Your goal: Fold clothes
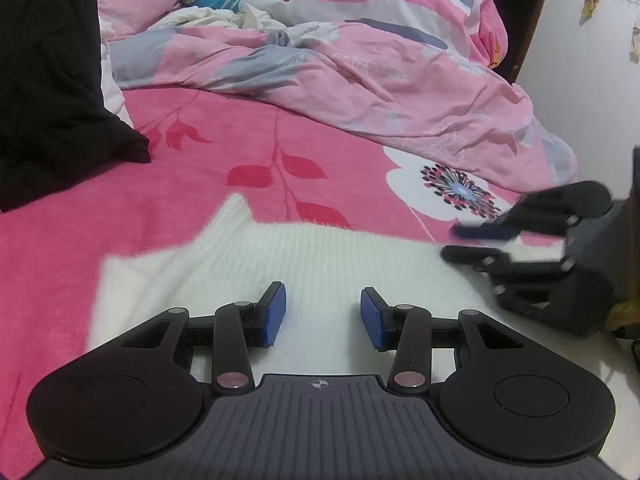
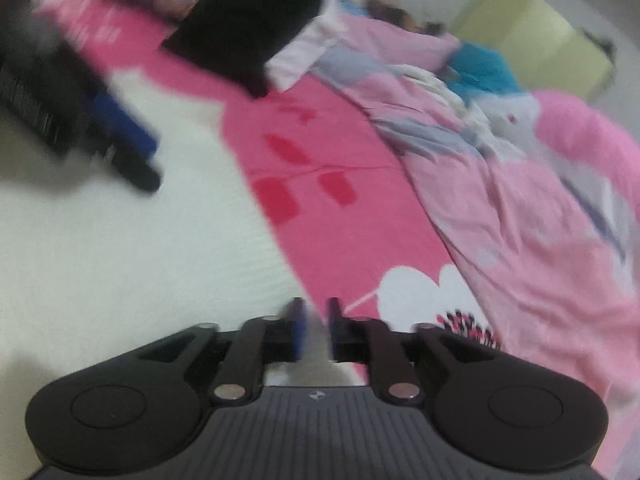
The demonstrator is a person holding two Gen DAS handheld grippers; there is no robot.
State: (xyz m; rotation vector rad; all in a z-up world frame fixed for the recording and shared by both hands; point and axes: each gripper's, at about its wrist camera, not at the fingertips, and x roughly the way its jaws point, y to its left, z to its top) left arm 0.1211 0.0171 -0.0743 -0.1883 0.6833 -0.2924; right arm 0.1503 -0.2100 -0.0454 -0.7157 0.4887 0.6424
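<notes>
The white knitted garment (image 1: 280, 264) lies spread flat on the pink bed sheet (image 1: 240, 128), in front of the crumpled quilt (image 1: 360, 60); no completed fold is visible, so most of the folding appears to remain. The left gripper (image 1: 323, 316) hovers over the knit with its jaws parted and empty. The right gripper (image 2: 316, 328) sits at the garment's right edge, jaws narrowly apart, nothing visibly clamped, though blur limits certainty.

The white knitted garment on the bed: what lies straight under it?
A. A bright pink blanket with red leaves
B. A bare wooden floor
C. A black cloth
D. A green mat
A: the white knitted garment lies flat on the bright pink blanket, whose red leaf pattern shows just beyond its far edge; the black cloth sits apart at the far left.
</notes>
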